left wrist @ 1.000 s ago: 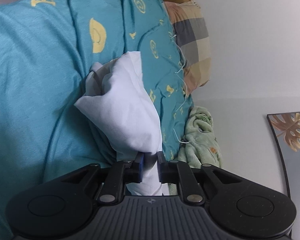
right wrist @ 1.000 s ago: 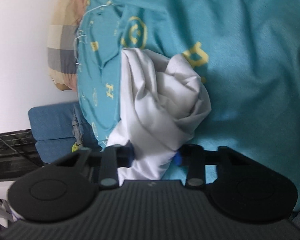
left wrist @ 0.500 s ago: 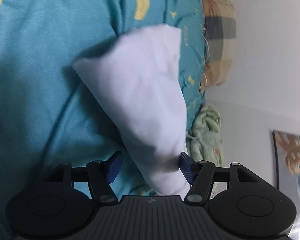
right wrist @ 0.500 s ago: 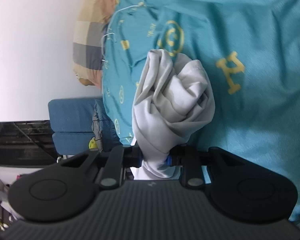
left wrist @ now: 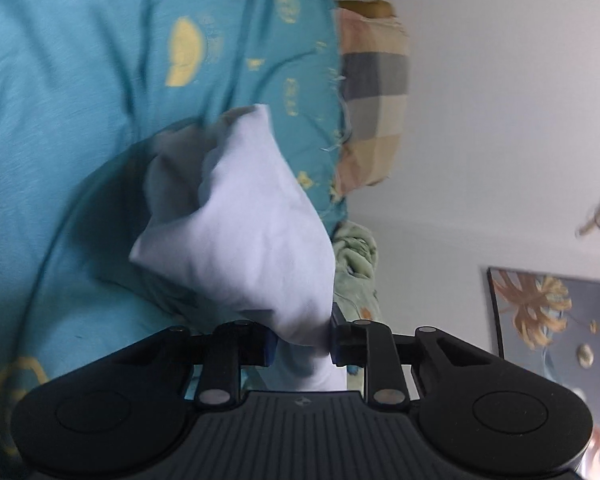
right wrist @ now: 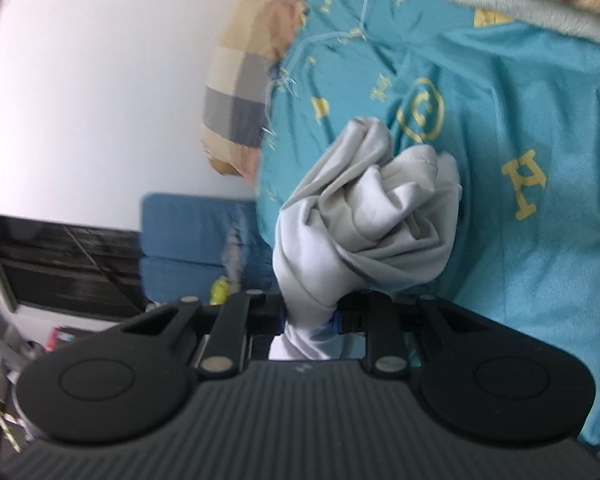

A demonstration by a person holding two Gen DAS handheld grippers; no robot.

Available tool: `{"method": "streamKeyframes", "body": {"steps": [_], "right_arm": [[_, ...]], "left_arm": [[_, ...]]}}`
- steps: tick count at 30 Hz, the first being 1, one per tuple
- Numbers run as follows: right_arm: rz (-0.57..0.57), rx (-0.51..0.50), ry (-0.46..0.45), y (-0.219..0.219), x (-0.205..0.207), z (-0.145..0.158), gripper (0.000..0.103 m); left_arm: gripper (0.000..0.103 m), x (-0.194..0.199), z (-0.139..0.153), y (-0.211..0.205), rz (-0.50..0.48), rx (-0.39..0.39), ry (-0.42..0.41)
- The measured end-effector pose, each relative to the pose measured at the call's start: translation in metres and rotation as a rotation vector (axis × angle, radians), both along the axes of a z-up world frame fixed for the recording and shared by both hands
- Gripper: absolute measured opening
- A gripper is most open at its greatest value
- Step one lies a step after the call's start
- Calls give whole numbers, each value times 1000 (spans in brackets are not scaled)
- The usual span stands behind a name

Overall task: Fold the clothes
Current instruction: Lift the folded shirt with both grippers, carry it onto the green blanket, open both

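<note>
Left gripper [left wrist: 303,342]: jaws, wide half a second ago, close again on the white cloth [left wrist: 252,240].
Right gripper [right wrist: 309,318]: jaws narrow onto cloth [right wrist: 364,216]; bundle now higher off the bedspread [right wrist: 520,128].

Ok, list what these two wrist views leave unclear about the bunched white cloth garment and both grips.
- White cloth garment: bunched in both views, so type, collar and sleeves unreadable.
- Left gripper: jaws just closed on cloth; the fabric hides the pads.
- Right gripper: clamped likewise; the garment's lower end is hidden behind its body.
- Teal patterned bedspread: blurred, edges cut off.

Two close wrist views, shared bedspread [left wrist: 80,140]
</note>
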State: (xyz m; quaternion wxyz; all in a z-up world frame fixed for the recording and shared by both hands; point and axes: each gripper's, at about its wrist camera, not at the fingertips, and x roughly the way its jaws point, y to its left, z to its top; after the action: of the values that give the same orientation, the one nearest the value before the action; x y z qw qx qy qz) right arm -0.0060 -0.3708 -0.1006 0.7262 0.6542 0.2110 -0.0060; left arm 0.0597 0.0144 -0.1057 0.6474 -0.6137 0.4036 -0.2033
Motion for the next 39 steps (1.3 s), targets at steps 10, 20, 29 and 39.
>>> {"method": "streamKeyframes", "body": {"steps": [10, 20, 29, 39], "right_arm": [[-87, 33, -40, -71, -59, 70, 24], [-217, 12, -107, -226, -62, 137, 24], [-414, -293, -90, -364, -51, 219, 24], [-411, -471, 287, -411, -86, 131, 24]], "left_arm": [[25, -50, 136, -89, -124, 121, -83], [25, 4, 227, -280, -303, 165, -172], [25, 31, 249, -491, -474, 122, -311], [25, -10, 120, -541, -702, 252, -263]]}}
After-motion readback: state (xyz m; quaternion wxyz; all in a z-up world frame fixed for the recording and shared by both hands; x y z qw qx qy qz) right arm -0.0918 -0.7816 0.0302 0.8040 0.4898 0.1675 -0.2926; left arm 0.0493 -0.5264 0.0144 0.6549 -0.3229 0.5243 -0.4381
